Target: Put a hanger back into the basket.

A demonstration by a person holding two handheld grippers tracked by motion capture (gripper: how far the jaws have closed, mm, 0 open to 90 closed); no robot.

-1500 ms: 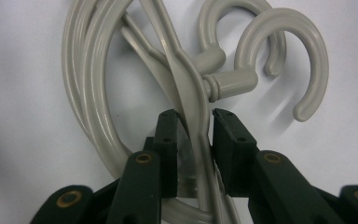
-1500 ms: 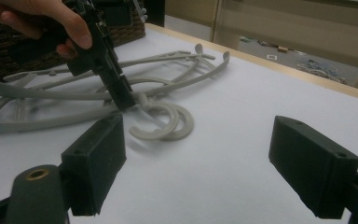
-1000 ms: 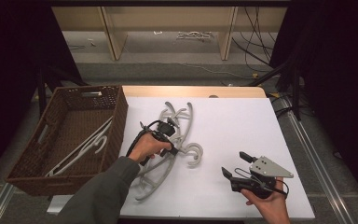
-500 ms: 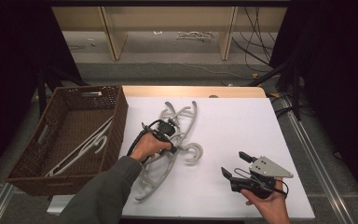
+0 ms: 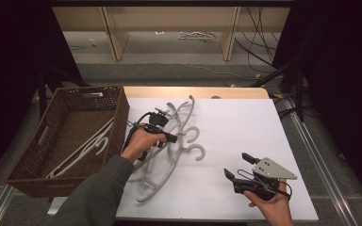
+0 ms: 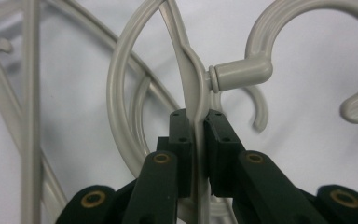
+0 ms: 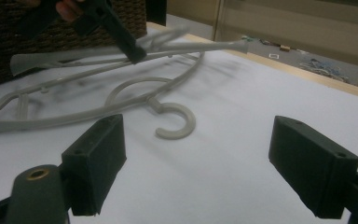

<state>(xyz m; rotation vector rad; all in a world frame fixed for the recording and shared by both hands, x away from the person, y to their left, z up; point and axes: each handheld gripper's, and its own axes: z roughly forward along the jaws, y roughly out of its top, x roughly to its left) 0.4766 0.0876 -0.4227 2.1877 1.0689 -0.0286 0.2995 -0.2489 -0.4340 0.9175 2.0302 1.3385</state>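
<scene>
Several grey plastic hangers lie tangled on the white table (image 5: 245,122). My left gripper (image 5: 169,138) is shut on the thin bar of one hanger (image 5: 185,112) and holds it a little above the others. In the left gripper view the pads (image 6: 182,133) pinch that bar (image 6: 192,88) just below its swivel hook (image 6: 261,70). In the right gripper view the lifted hanger (image 7: 191,46) looks blurred. Another hanger (image 5: 162,174) rests flat, its hook (image 7: 175,121) toward my right gripper (image 5: 237,165). That gripper (image 7: 205,163) is open and holds nothing, near the table's front right.
A brown wicker basket (image 5: 28,174) stands off the table's left edge with a few pale hangers (image 5: 82,148) inside. Wooden shelf legs and cables are on the floor beyond the table. Bare white tabletop stretches between the hangers and the right edge.
My left gripper, shut on the hanger, has risen and shifted slightly, lifting that hanger off the pile. The right hand has stayed where it was.
</scene>
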